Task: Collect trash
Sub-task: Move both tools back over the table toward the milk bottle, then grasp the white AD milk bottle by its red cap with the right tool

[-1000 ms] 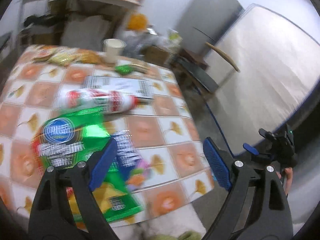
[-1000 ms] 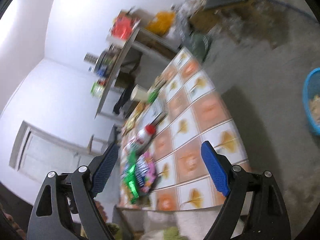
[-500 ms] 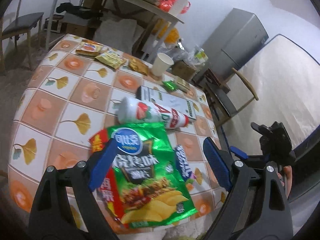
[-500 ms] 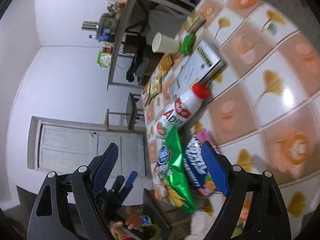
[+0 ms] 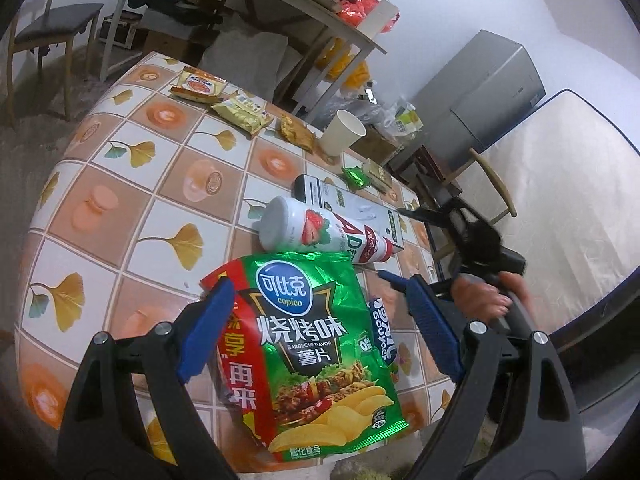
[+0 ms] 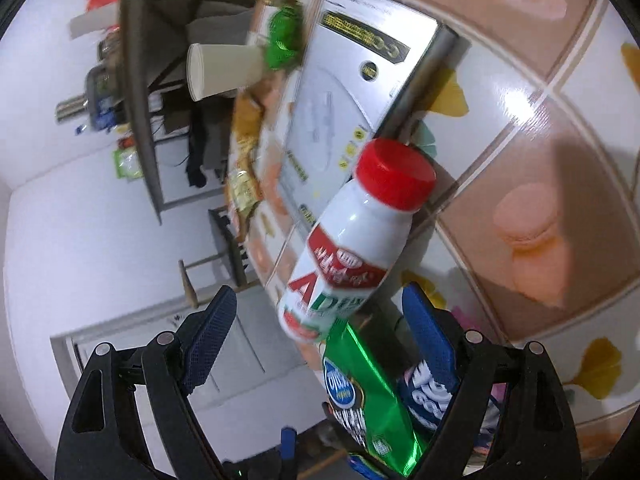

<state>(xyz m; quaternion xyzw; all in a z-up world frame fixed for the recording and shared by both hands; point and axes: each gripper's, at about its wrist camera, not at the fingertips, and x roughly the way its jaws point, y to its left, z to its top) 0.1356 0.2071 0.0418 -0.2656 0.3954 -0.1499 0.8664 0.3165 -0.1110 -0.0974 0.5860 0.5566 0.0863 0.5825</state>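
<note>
A green crisp bag (image 5: 320, 344) lies at the near edge of the tiled table (image 5: 132, 184), over a red wrapper (image 5: 236, 360) and a blue snack bag (image 5: 380, 336). A white bottle with a red cap (image 5: 320, 236) lies behind it, against a silver box (image 5: 352, 208). My left gripper (image 5: 316, 332) is open, its jaws either side of the green bag, above it. My right gripper (image 6: 320, 336) is open, close over the bottle (image 6: 356, 240) and the green bag (image 6: 368, 400); it also shows in the left wrist view (image 5: 468, 240).
A paper cup (image 5: 344, 136), a small green wrapper (image 5: 356, 176) and several yellow snack packets (image 5: 240, 108) lie at the table's far side. A cluttered shelf (image 5: 304, 4), a chair (image 5: 52, 20), a grey cabinet (image 5: 492, 88) and a mattress (image 5: 568, 184) stand around.
Both grippers have come closer to the table. The left now stands over the green bag; the right has swung in near the bottle. Both stay open.
</note>
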